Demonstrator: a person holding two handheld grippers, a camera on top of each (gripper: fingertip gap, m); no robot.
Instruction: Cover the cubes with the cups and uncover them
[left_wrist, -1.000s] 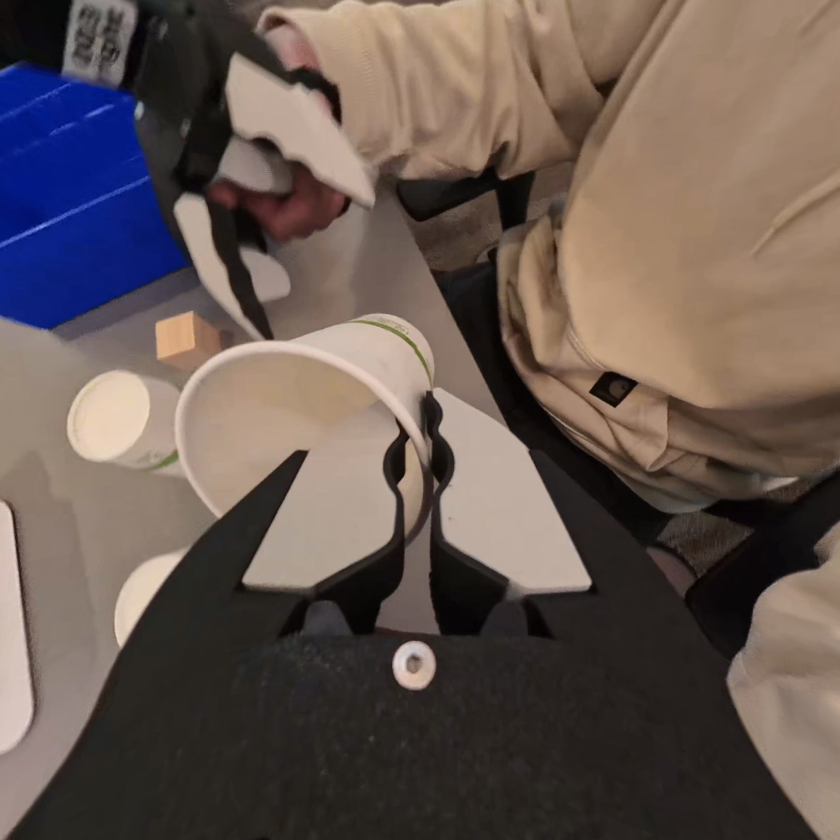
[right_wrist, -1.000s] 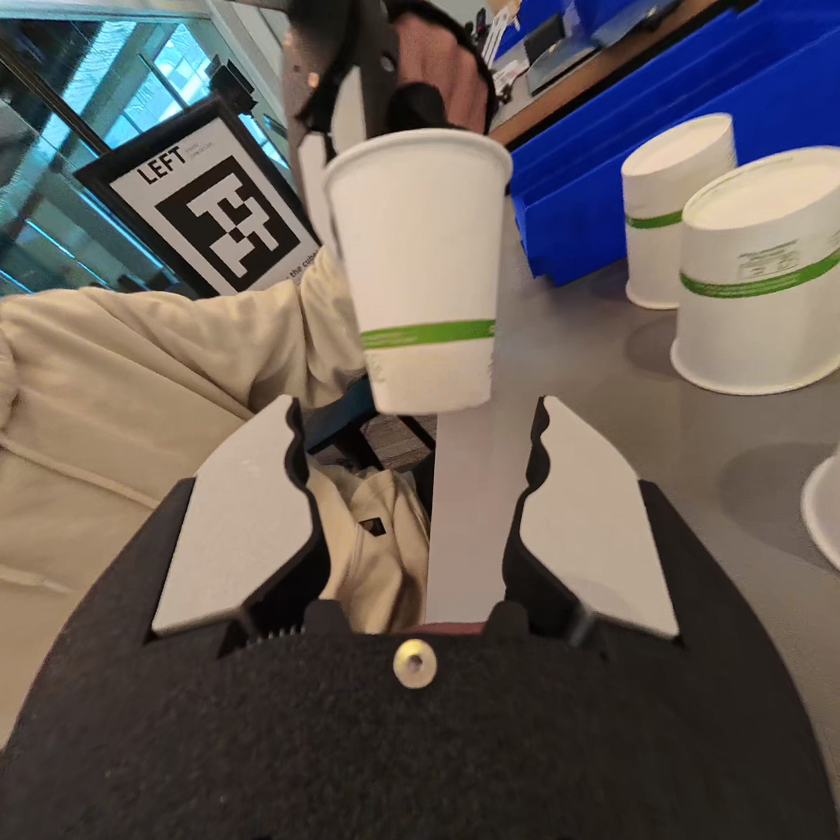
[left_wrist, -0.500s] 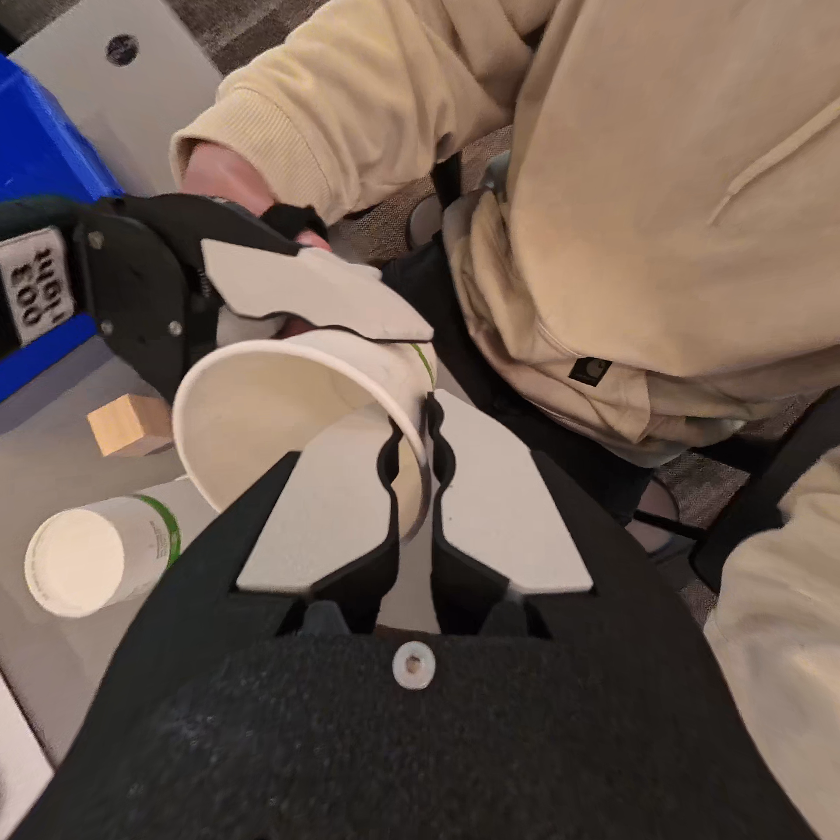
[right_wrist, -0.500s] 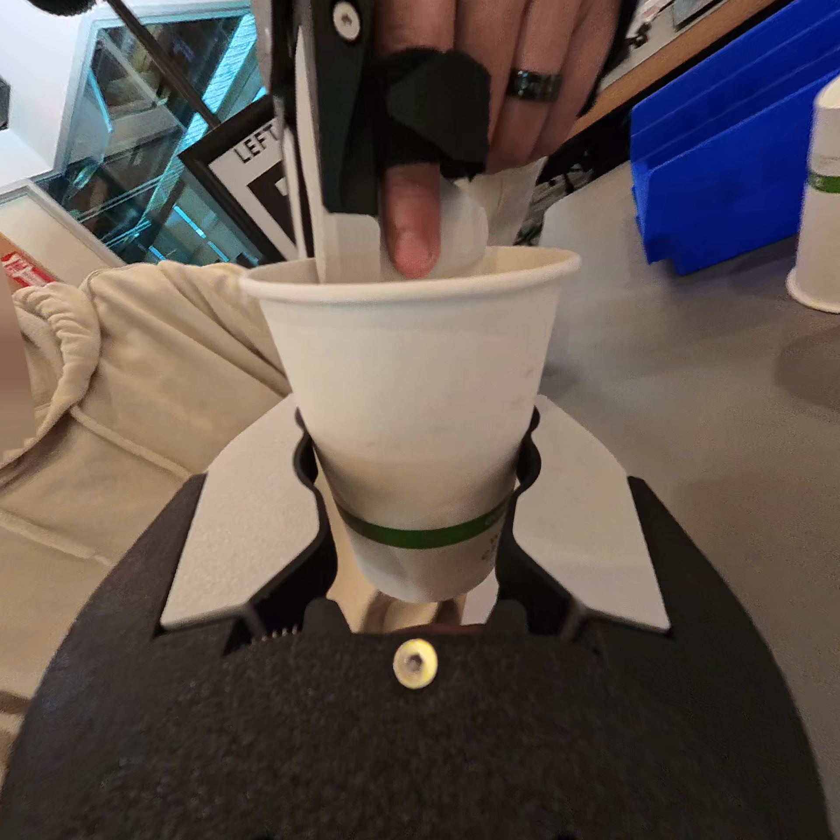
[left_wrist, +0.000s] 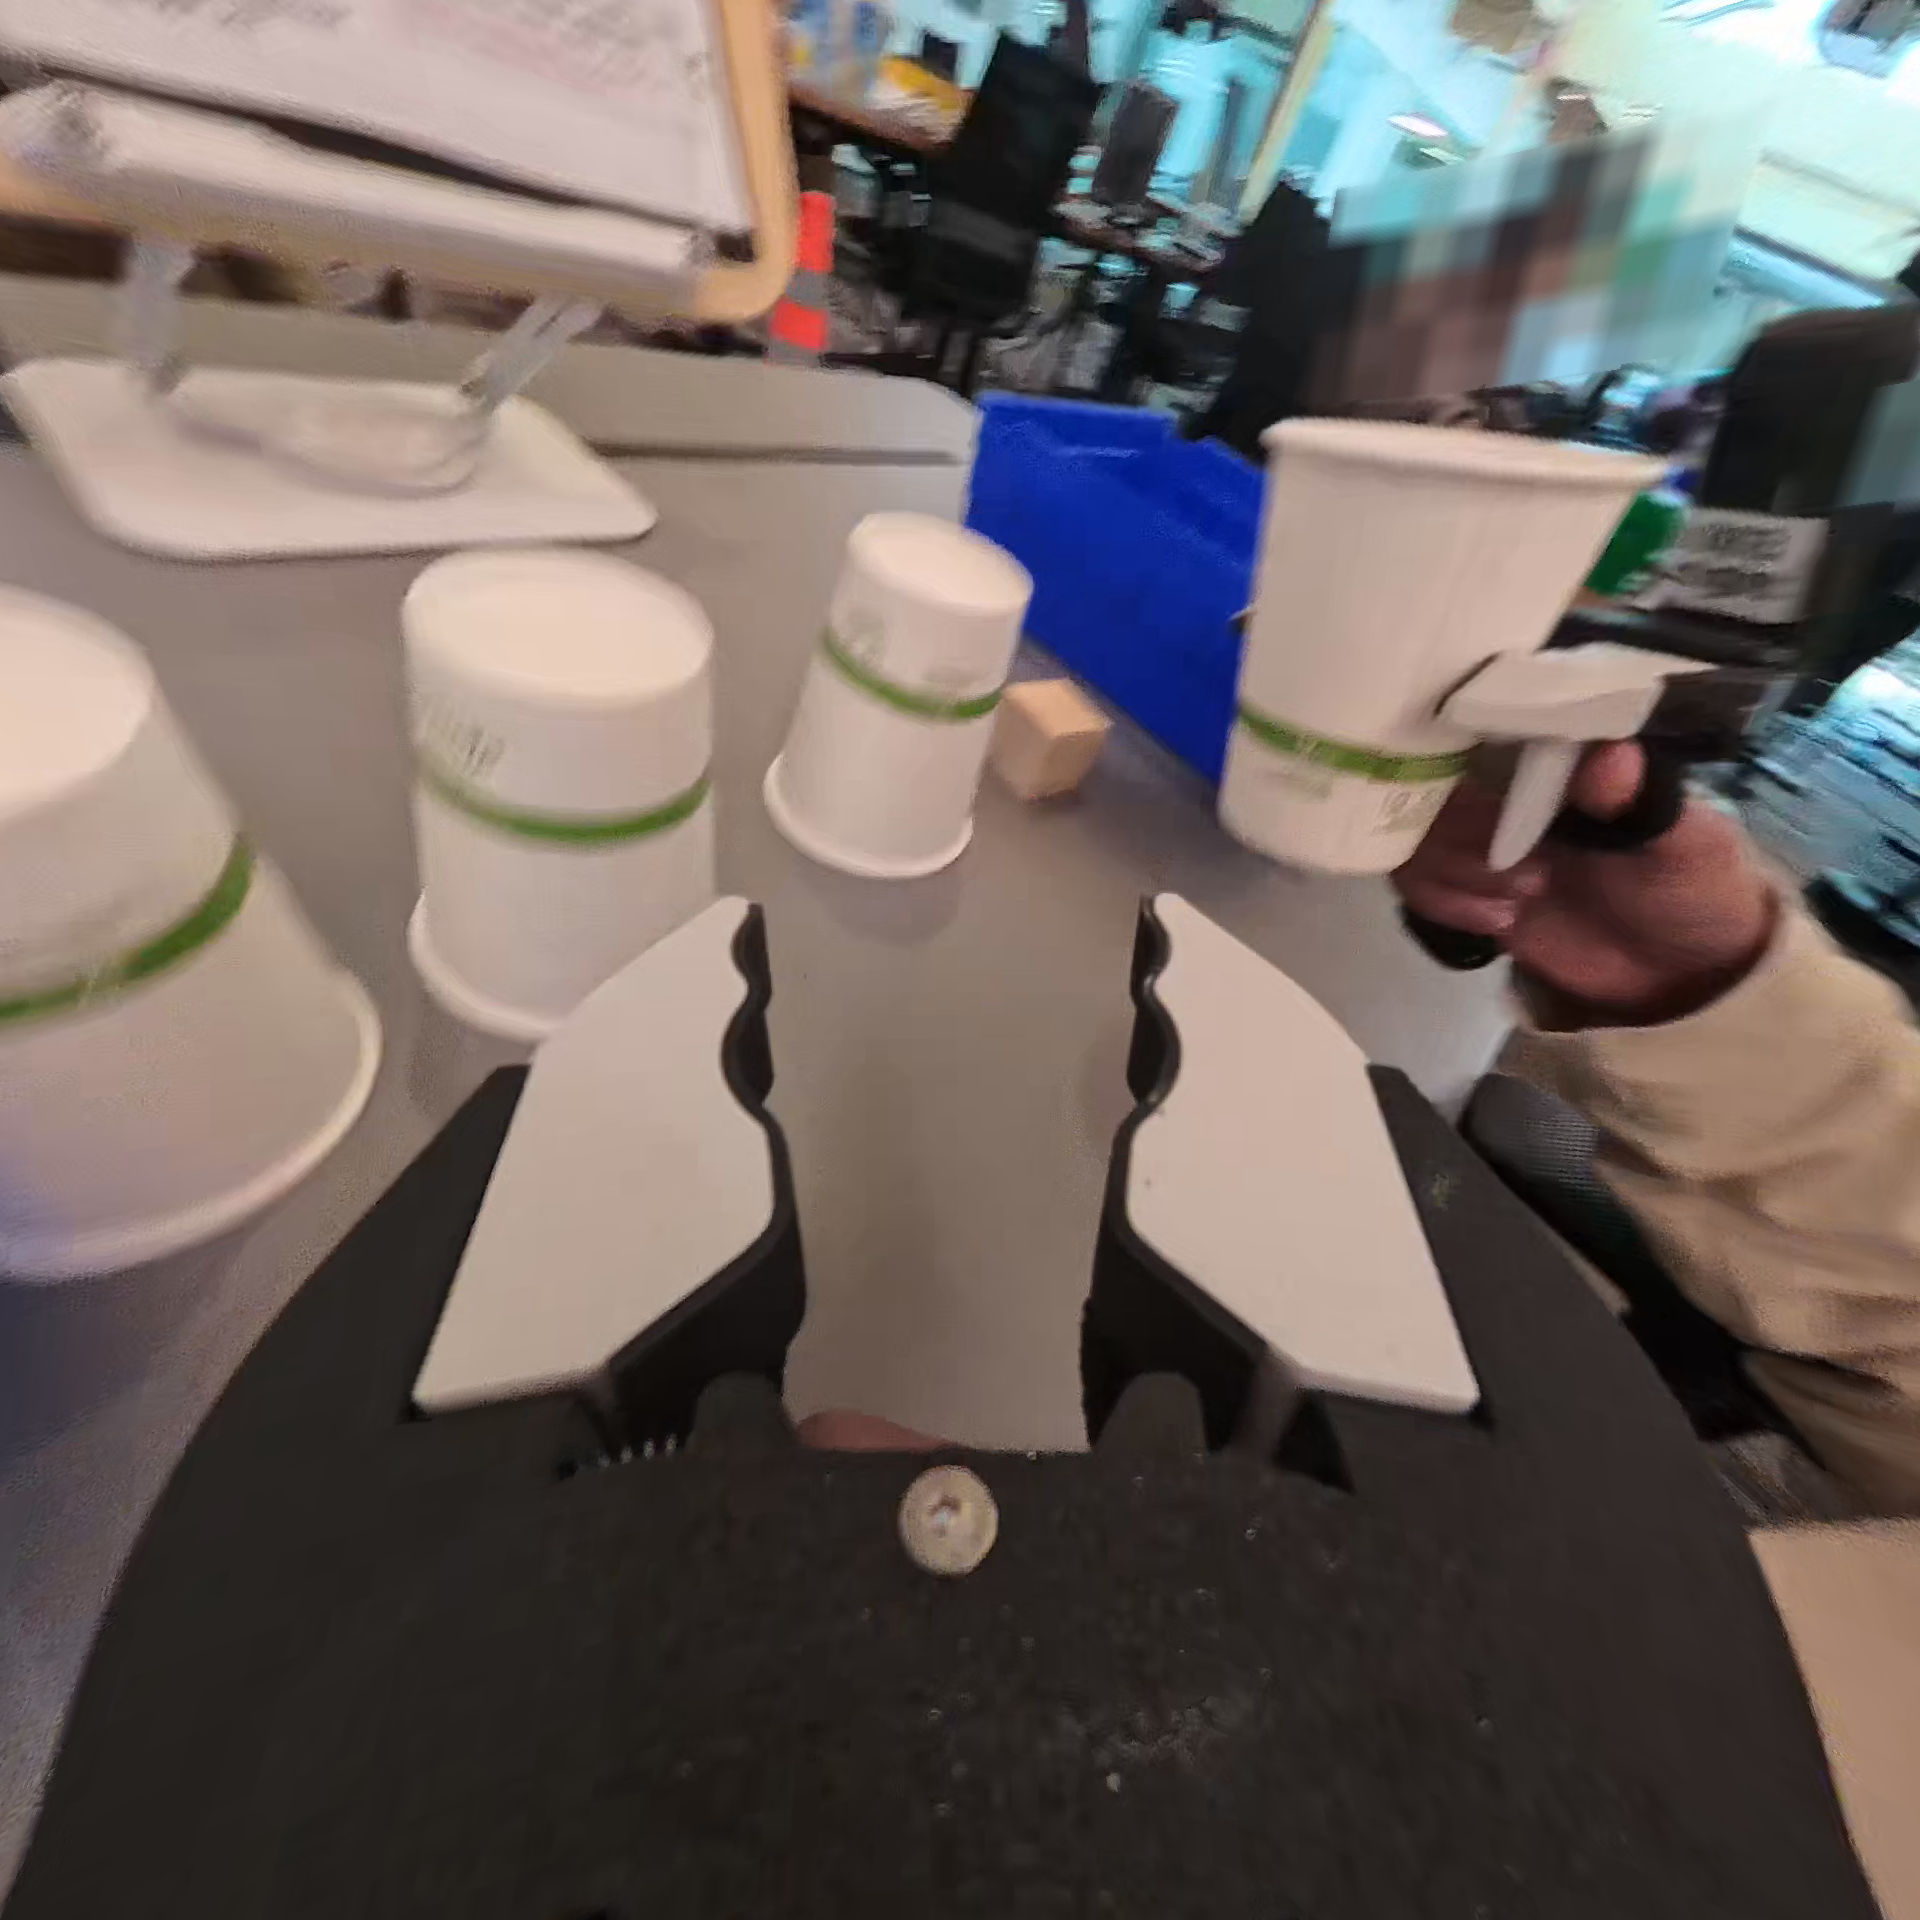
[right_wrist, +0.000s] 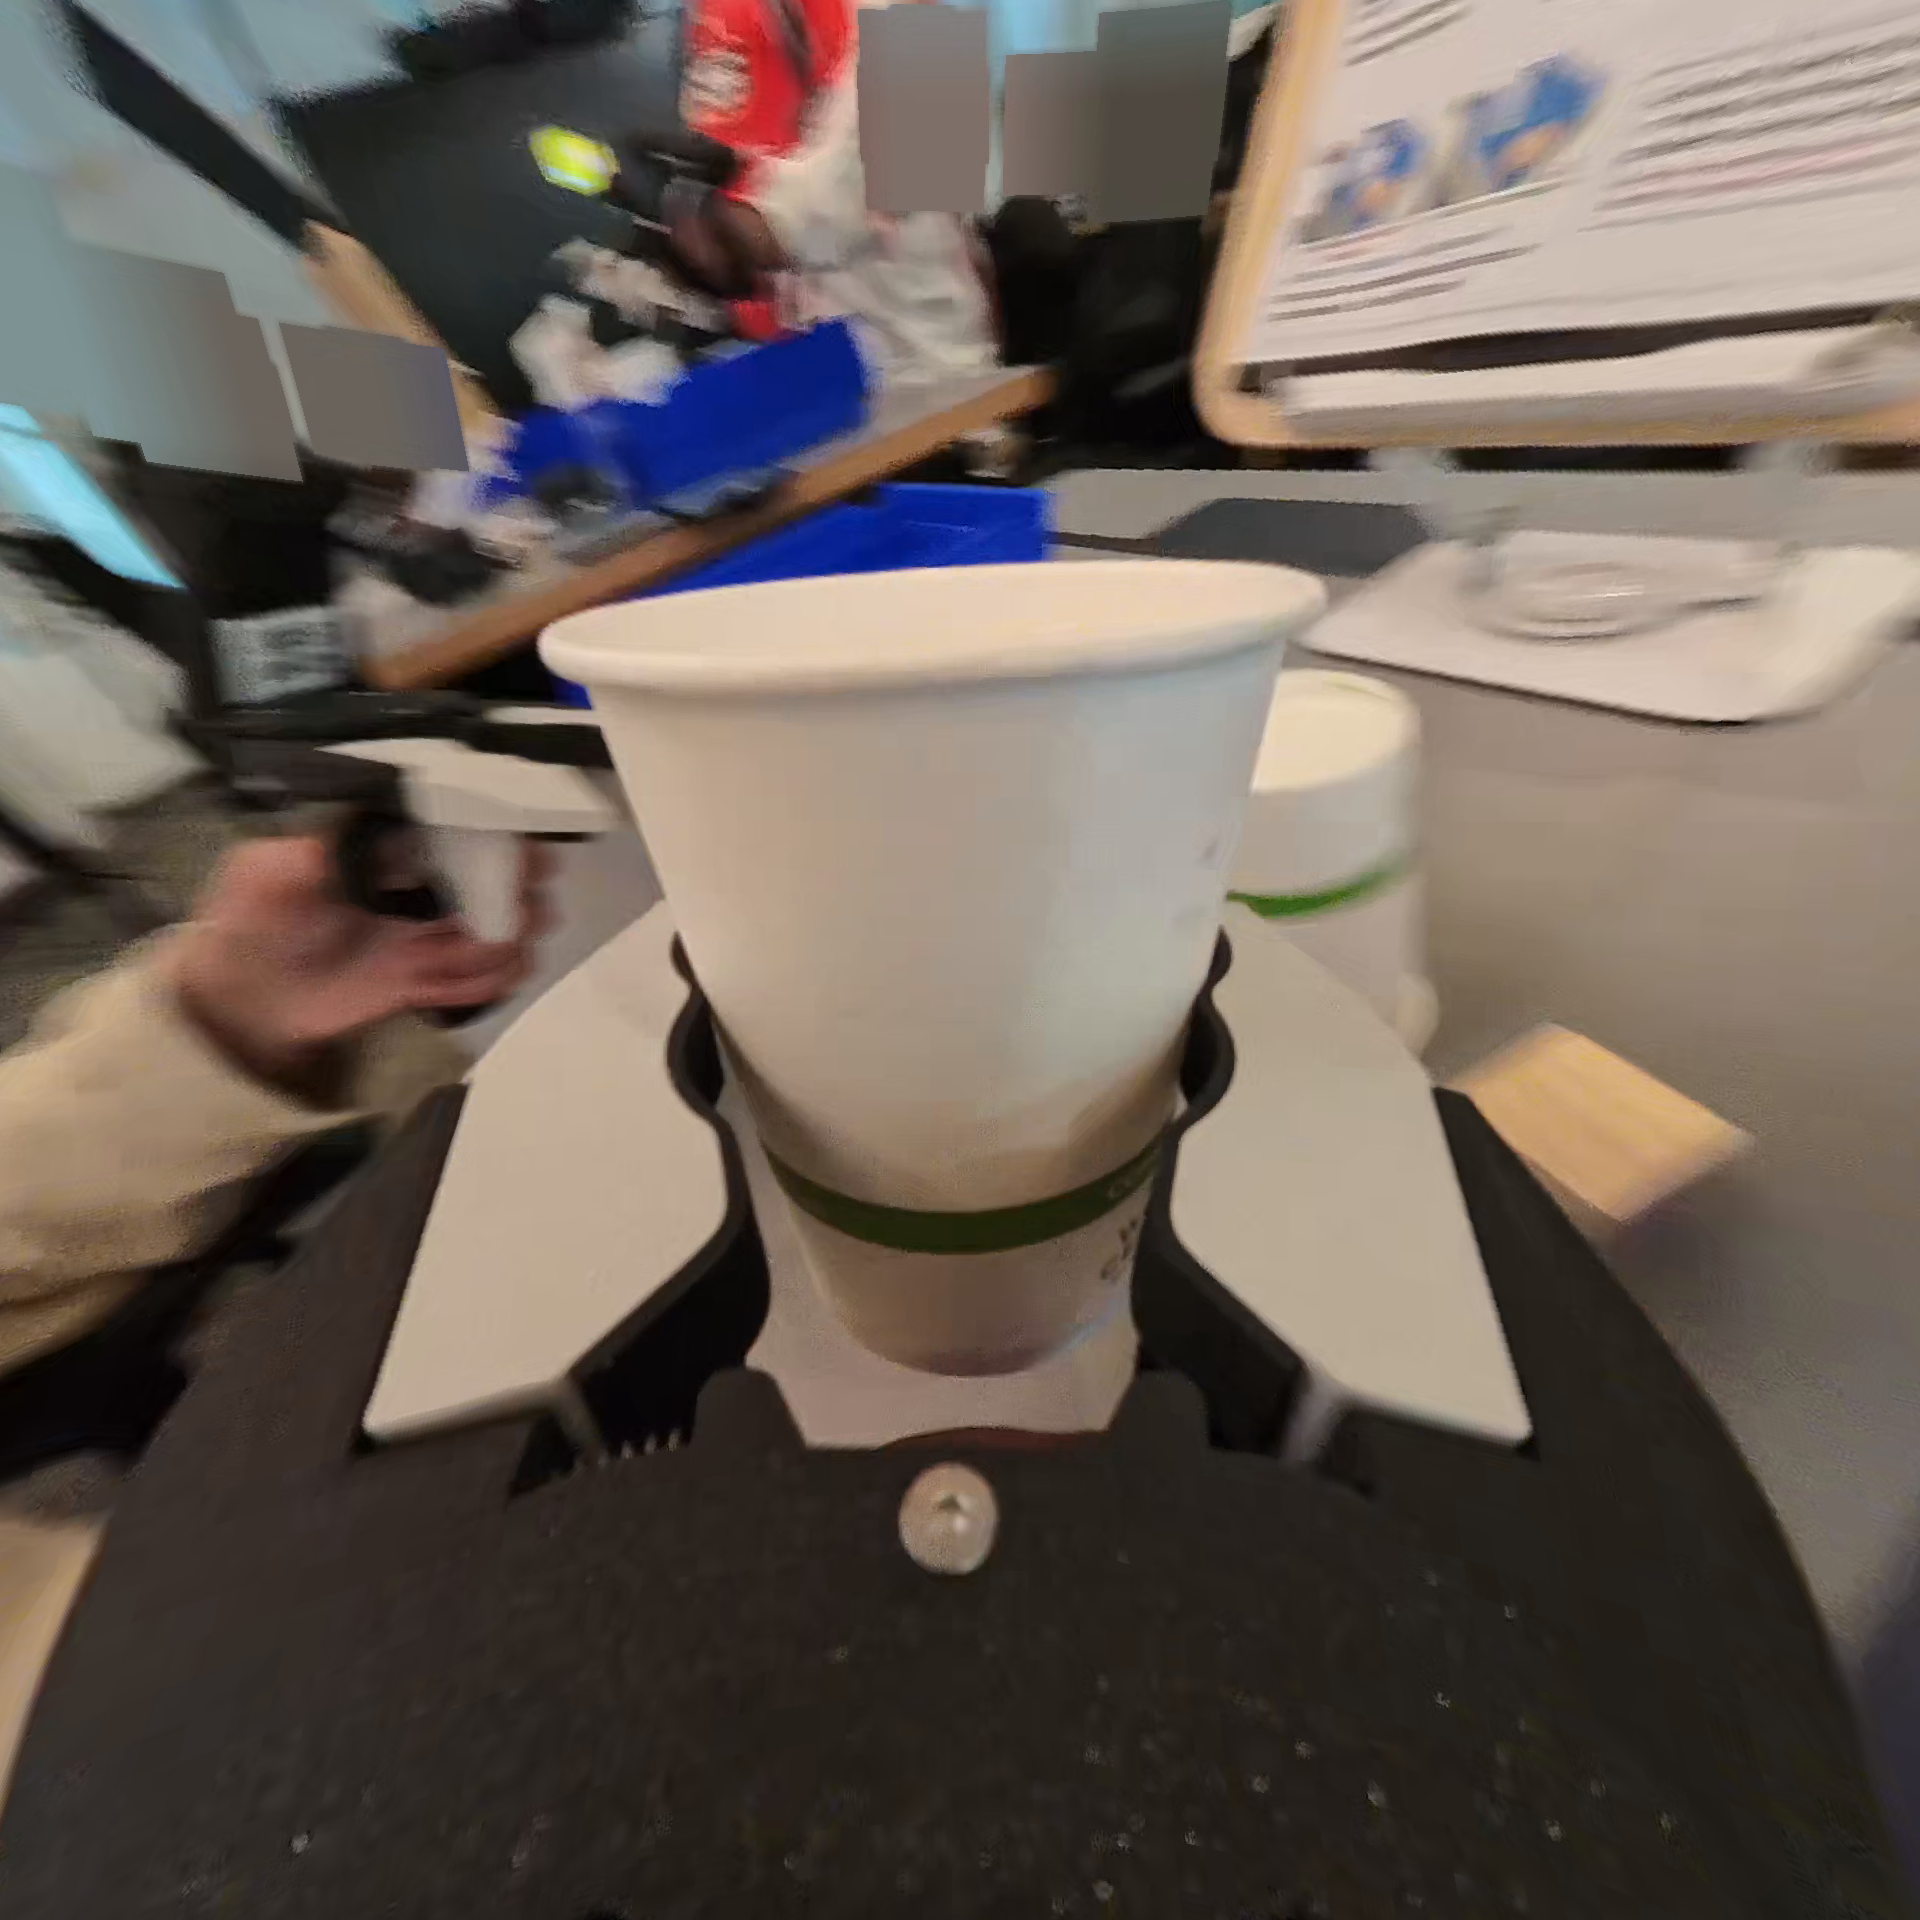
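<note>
Grey tabletop (left_wrist: 935, 1039) | our left gripper (left_wrist: 948, 925) jaws apart, empty | right gripper (right_wrist: 951, 1049) jaws clamp upright cup (right_wrist: 935, 883), mouth up | bare cube (right_wrist: 1600, 1122) just right of them

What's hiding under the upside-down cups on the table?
You can't see: three upside-down cups stand mouth-down on the grey table, so anything under them is covered. One wooden cube sits uncovered beside the farthest cup.

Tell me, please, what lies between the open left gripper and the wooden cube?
In the left wrist view, only bare grey table lies between the left gripper and the cube; an upturned cup stands just left of that line.
</note>
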